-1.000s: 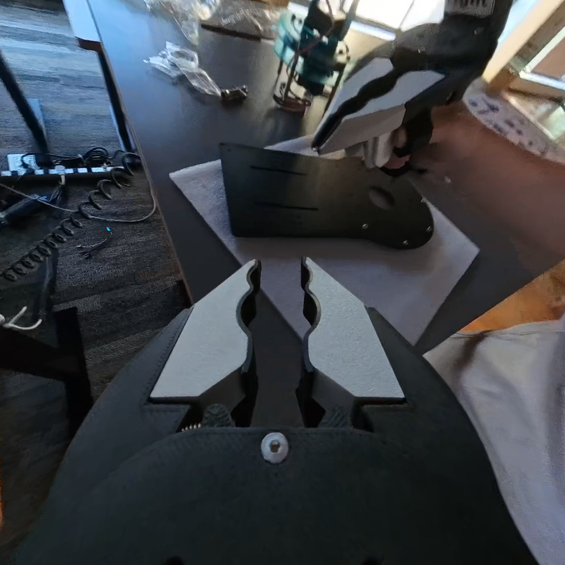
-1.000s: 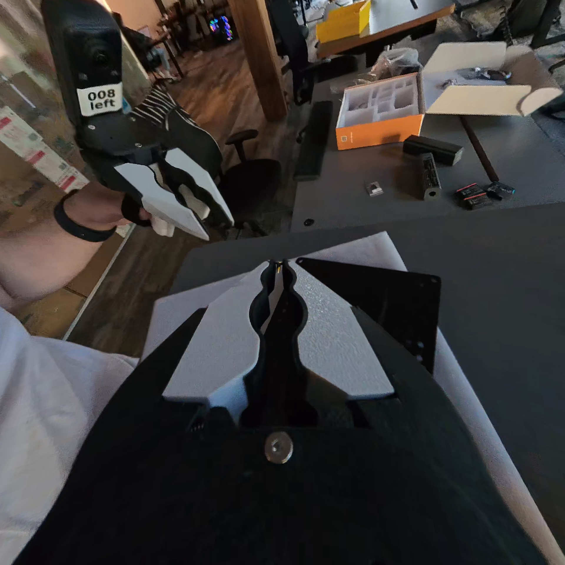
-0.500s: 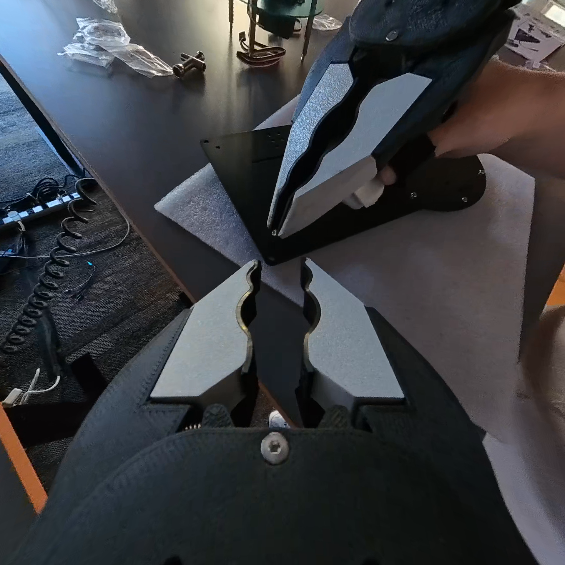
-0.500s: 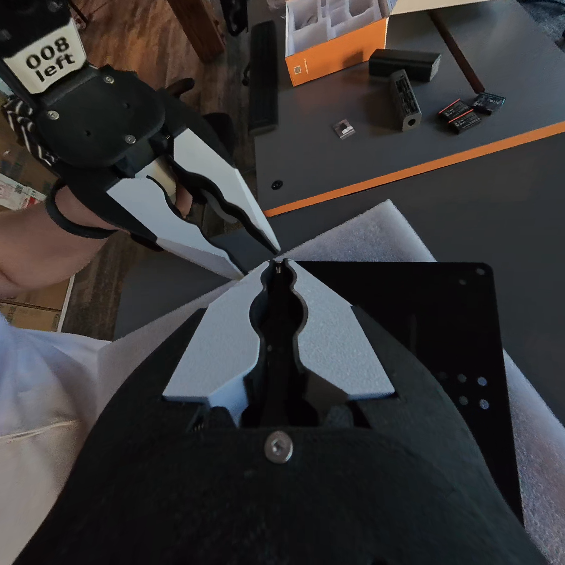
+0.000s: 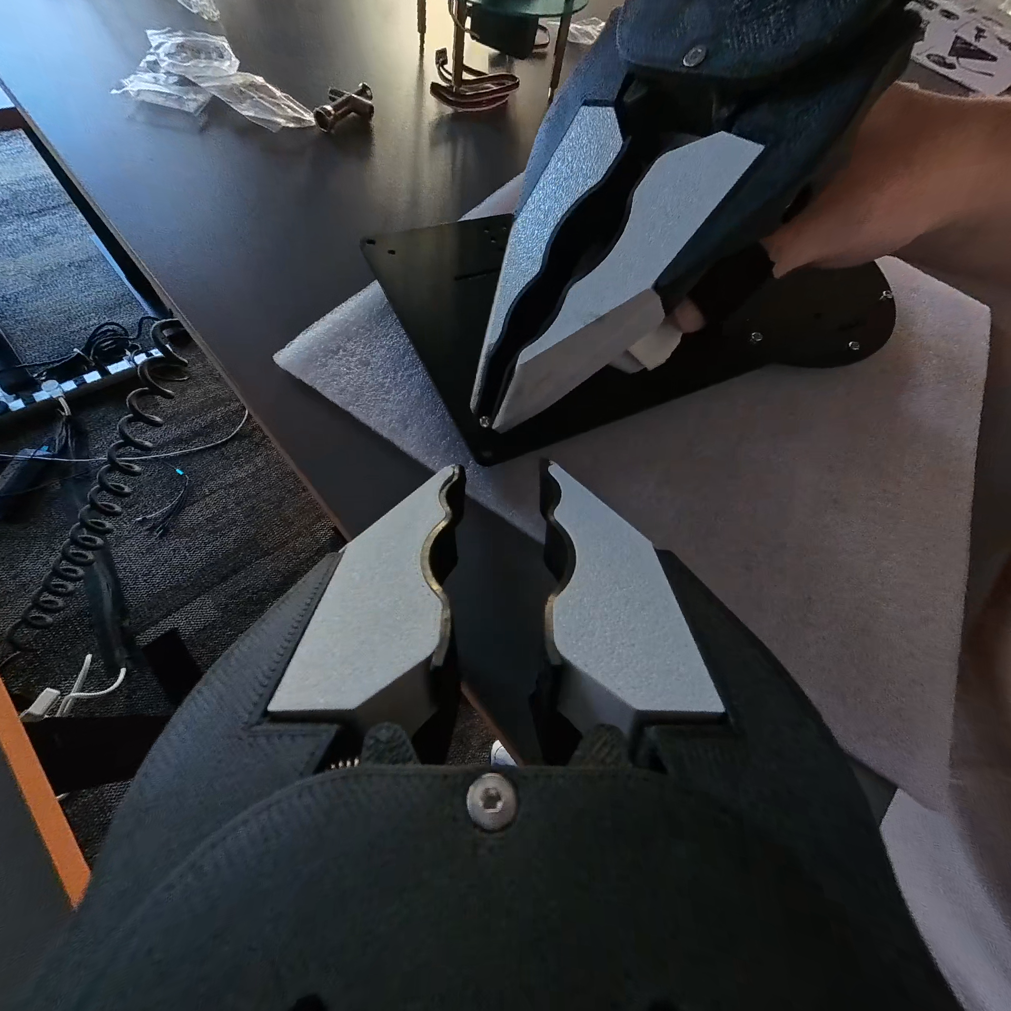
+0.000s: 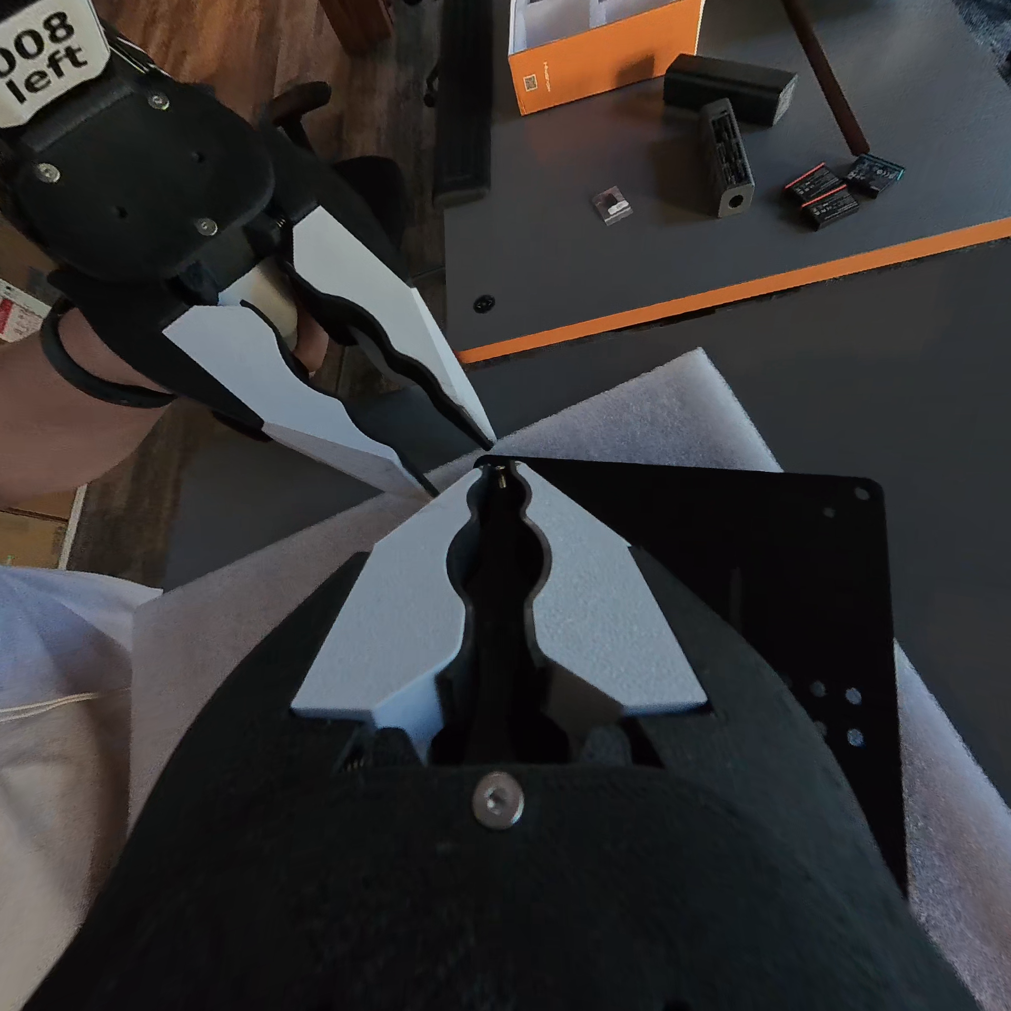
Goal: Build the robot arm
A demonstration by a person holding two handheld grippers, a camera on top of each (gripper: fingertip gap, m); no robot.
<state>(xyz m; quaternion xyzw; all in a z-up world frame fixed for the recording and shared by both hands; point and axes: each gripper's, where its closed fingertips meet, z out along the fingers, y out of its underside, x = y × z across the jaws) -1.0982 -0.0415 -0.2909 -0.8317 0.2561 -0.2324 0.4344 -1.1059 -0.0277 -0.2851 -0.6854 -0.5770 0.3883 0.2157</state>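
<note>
A black metal plate (image 5: 437,306) with small holes lies on a white foam sheet (image 5: 766,519) on the dark table. My right gripper (image 6: 499,468) is shut on a small screw (image 6: 500,471), with its tips right over the plate's (image 6: 711,547) near corner. The right gripper (image 5: 484,418) and the screw (image 5: 484,420) also show in the left wrist view. My left gripper (image 5: 500,473) is open and empty, with its tips just off that same corner, above the foam's edge. It shows in the right wrist view (image 6: 464,471) almost tip to tip with the right one.
Clear plastic bags (image 5: 208,82), a metal fitting (image 5: 344,106) and a teal stand (image 5: 509,22) lie at the table's far side. Cables and a power strip (image 5: 82,377) lie on the carpet. A second desk holds an orange box (image 6: 602,60), black blocks (image 6: 725,158) and small battery packs (image 6: 820,197). The grippers are tip to tip, or close to it. Both grippers' tips are roughly 25 cm from the metal fitting (image 5: 344,106).
The right gripper has come down with the screw from above the plate's far side to its near corner. The left gripper has moved in close to that corner and stayed open.
</note>
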